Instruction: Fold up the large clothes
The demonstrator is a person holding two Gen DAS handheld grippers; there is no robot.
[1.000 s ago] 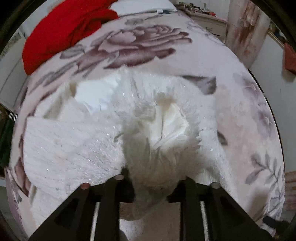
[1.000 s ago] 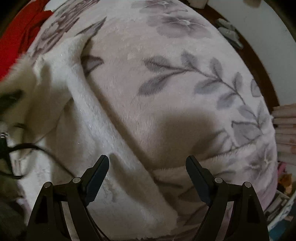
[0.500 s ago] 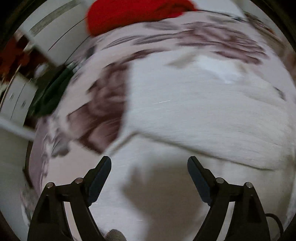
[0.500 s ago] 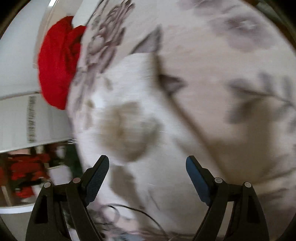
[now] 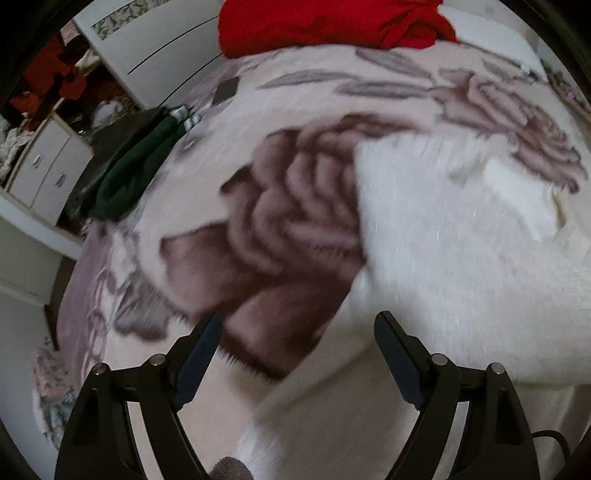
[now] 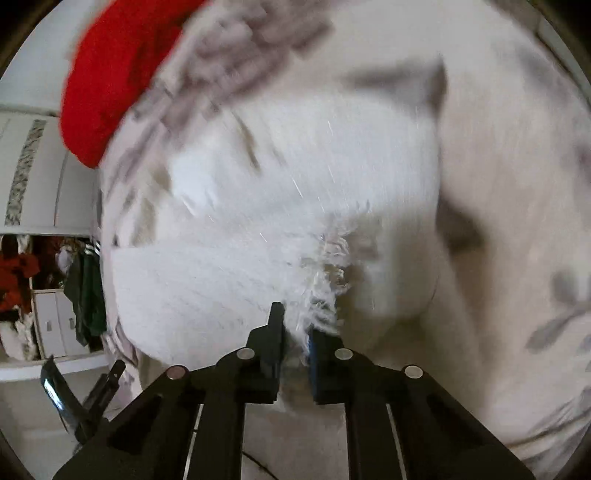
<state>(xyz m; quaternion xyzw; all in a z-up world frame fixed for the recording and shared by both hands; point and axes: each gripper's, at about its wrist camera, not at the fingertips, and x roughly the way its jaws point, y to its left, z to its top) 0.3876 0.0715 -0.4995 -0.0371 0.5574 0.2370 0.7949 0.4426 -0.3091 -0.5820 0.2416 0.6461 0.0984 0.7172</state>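
Blurred by motion in both views. White fluffy garment (image 5: pixel 461 236) cut off at right edge; fringe (image 6: pixel 325 291) smeared, hiding the right tool (image 6: pixel 295 332) pad contact. Red cloth (image 5: pixel 332 26) cropped at far edge. Far-left cupboard clutter (image 6: pixel 22 273) too small to tell.

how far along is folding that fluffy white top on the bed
Partly done: the fluffy white garment already lies doubled over on the rose-print blanket. In hand: the right gripper has its jaws shut on its fringed edge. The left gripper is open, holding nothing. Further folds remain.
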